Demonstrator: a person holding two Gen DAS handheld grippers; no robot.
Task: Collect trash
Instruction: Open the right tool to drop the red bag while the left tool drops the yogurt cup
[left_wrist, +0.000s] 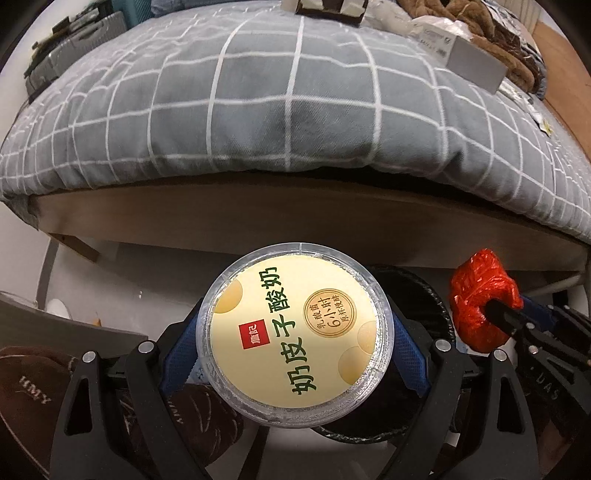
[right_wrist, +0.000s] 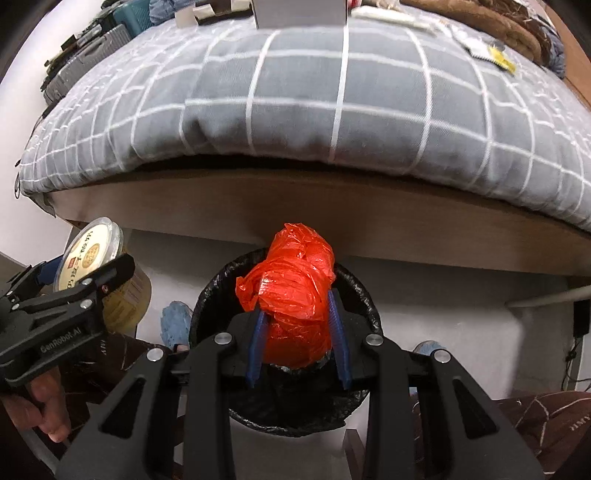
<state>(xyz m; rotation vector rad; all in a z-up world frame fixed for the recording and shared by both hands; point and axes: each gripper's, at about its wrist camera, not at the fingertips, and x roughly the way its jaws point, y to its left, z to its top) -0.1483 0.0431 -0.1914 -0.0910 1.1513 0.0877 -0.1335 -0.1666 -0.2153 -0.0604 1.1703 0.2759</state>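
yogurt tub clamped in left gripper, red bag pinched in right gripper

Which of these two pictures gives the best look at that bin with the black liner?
The right wrist view. There the bin shows most of its black-lined rim, directly beneath the red plastic bag gripped by the right gripper. In the left wrist view, the yogurt tub in the left gripper hides most of it.

A round clear-plastic yogurt tub with a cream foil lid printed in green characters sits lid-up, still sealed, at 6 o'clock in the left wrist view. A crumpled red plastic bag, bunched into a lump, hangs above the black-lined trash bin, whose rim circles it from 9 to 3 o'clock.
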